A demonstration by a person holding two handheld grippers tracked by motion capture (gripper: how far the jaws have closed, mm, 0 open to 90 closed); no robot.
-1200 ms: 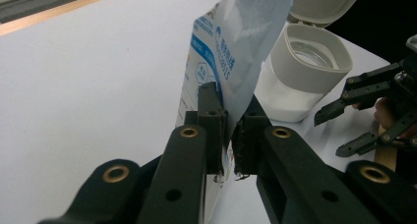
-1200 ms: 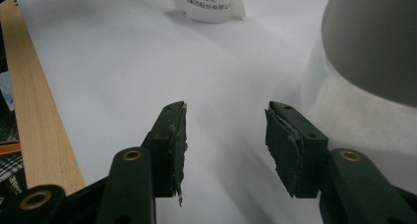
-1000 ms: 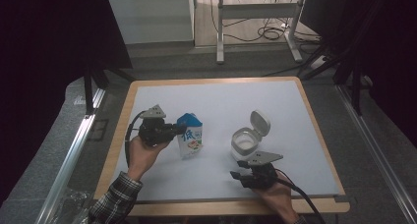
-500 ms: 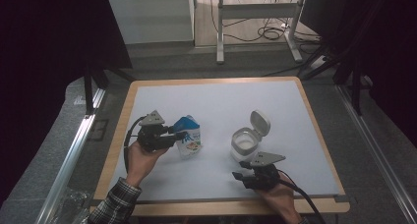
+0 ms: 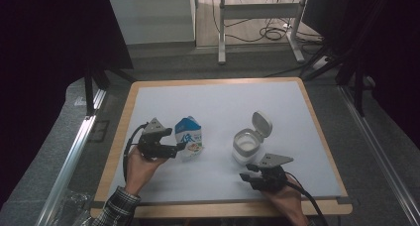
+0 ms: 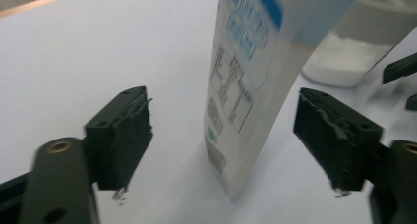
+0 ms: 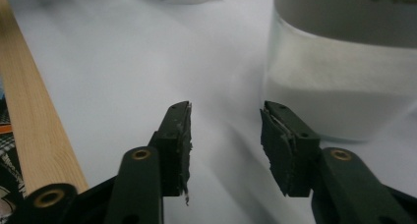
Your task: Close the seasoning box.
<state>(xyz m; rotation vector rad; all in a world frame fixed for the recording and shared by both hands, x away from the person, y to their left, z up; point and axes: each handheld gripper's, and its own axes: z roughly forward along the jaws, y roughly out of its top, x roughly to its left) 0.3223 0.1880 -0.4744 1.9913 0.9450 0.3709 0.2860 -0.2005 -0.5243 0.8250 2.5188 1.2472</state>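
High view: gable-topped printed carton

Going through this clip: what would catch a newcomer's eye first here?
Probably the blue-and-white carton standing left of centre on the white table, with the left gripper at its side, jaws open around it without touching. Next, the white container with its flip lid up, right of centre, holding white powder. The right gripper sits open just in front of it.

One milk carton and one white flip-lid jar of white powder stand on one table — and two handheld grippers — left, right.
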